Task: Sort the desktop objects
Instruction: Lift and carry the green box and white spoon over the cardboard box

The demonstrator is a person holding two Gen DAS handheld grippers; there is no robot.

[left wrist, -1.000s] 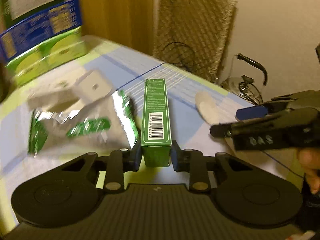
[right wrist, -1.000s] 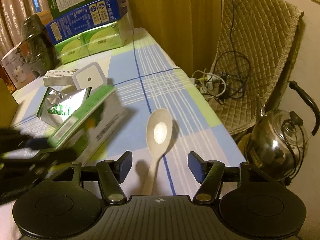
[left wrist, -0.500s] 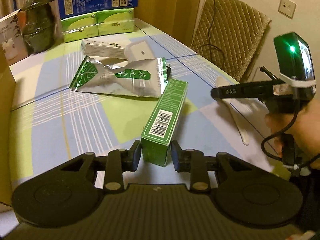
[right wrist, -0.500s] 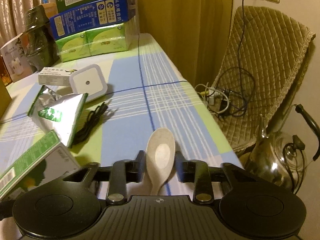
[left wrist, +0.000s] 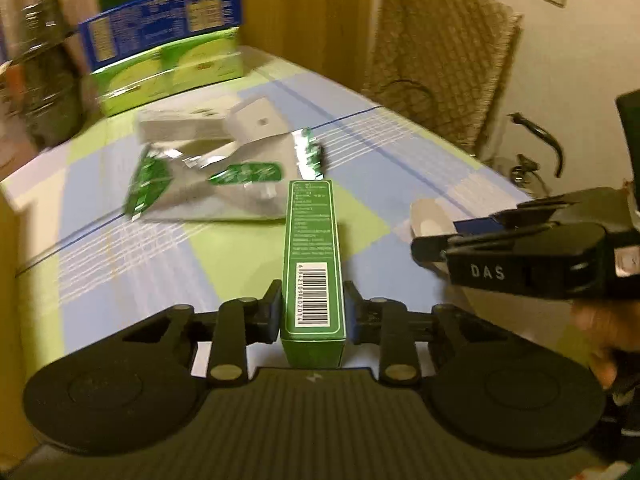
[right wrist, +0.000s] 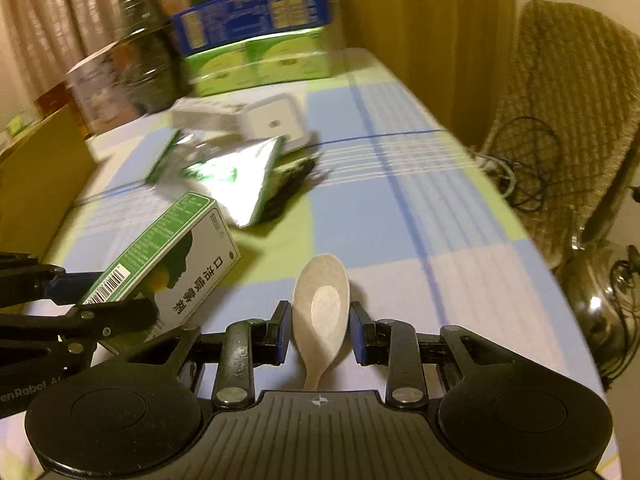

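A long green box with a barcode [left wrist: 312, 240] sticks out forward from my left gripper [left wrist: 313, 312], which is shut on its near end. The right wrist view shows the same box [right wrist: 176, 256] at the left, white-faced and tilted above the checked tablecloth [right wrist: 400, 240], with the left gripper [right wrist: 96, 296] clamped on it. My right gripper [right wrist: 320, 324] is shut on a beige spoon [right wrist: 322, 300], its pads pressing both sides of the bowl and the handle running back under the gripper. In the left wrist view, the right gripper [left wrist: 436, 240] comes in from the right with the spoon's bowl [left wrist: 430, 220] at its tips.
A silver and green foil pouch [left wrist: 208, 176], a white square device [left wrist: 260, 120], a small white box [left wrist: 180, 130] and a black cable [right wrist: 292, 184] lie mid-table. Stacked green and blue cartons [left wrist: 168, 68] and a dark jar [left wrist: 40, 80] stand behind. A padded chair [right wrist: 568, 100] and a kettle [right wrist: 600, 300] sit past the right edge.
My right gripper closed from wide open onto the spoon's bowl. The left gripper kept its grip and swung the green box; the two grippers now sit close together.
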